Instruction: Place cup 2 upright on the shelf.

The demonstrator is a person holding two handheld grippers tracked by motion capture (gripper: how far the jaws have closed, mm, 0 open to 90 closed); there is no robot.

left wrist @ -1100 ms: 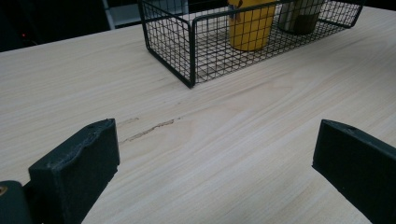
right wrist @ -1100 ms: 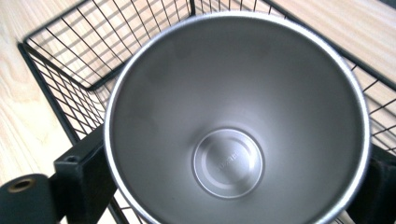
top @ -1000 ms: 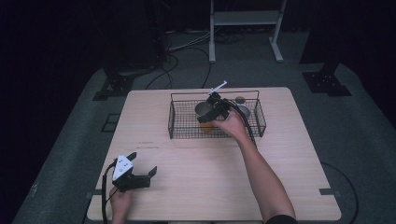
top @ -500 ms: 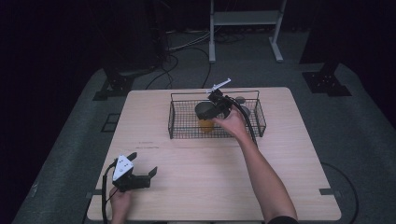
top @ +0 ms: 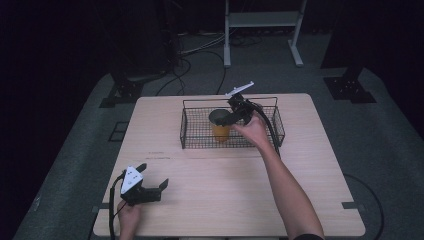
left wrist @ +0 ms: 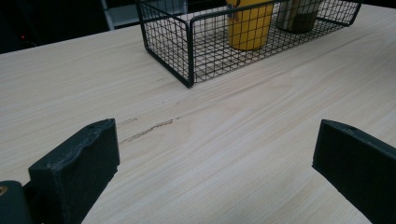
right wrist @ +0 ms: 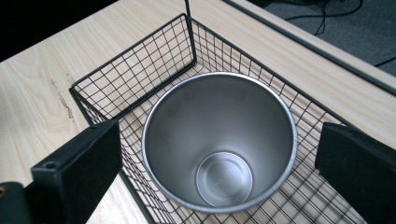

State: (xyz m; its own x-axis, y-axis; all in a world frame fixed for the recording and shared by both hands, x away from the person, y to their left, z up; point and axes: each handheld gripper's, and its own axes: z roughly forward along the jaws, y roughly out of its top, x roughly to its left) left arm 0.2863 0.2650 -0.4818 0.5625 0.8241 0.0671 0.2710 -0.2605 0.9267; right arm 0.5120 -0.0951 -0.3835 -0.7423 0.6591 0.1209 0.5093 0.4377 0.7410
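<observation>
High view: right gripper [top: 234, 113] above the yellow cup [top: 220, 125], which stands upright inside the wire basket [top: 192, 131]; left gripper [top: 150, 187] rests near the table's [top: 240, 200] front edge. Left gripper view: jaws wide, nothing between them. Right gripper view: jaws have just been opening, clear of the rim; cup looks delivered, withdrawal left. Base stamp unreadable.

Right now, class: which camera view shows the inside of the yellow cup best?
The right gripper view: it looks straight down into the yellow cup, showing its steel lining and base. The high view gives only its dark mouth; the left gripper view only its outer wall.
</observation>
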